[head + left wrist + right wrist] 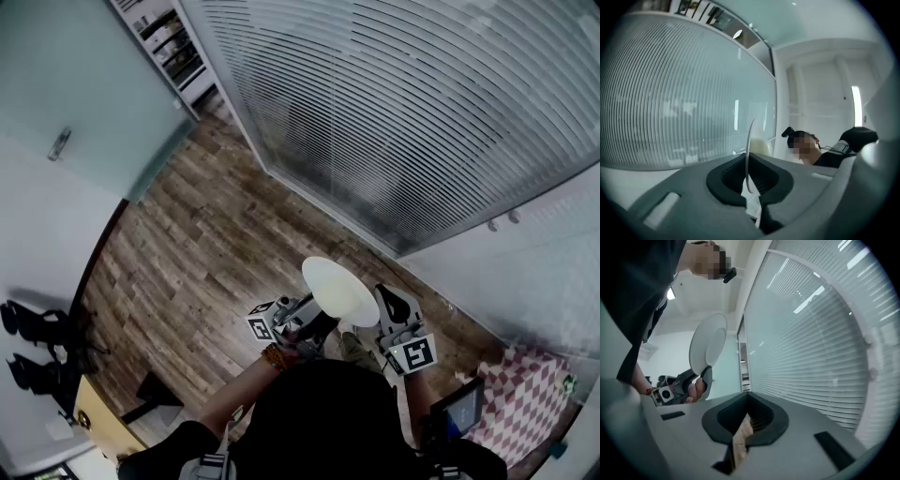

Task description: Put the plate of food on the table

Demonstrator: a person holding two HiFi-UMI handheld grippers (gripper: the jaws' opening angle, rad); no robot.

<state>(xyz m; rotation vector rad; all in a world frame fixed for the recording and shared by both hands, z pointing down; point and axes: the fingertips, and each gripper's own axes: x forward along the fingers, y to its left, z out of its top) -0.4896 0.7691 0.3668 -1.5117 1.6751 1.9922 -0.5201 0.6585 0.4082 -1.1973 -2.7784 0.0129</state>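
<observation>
Head view is showing the left gripper (317, 317) clenching the plate (339, 291) by its rim, tilted steeply over the floor (206, 244); the right gripper (387, 302) is hanging closed, empty. That edge pinch is risking a slip.

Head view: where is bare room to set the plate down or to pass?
Bare: the wood floor ahead, between the frosted door and the slatted glass wall; also the checkered cloth at lower right, beside the dark screen. Crowded: lower left, by the black objects.
</observation>
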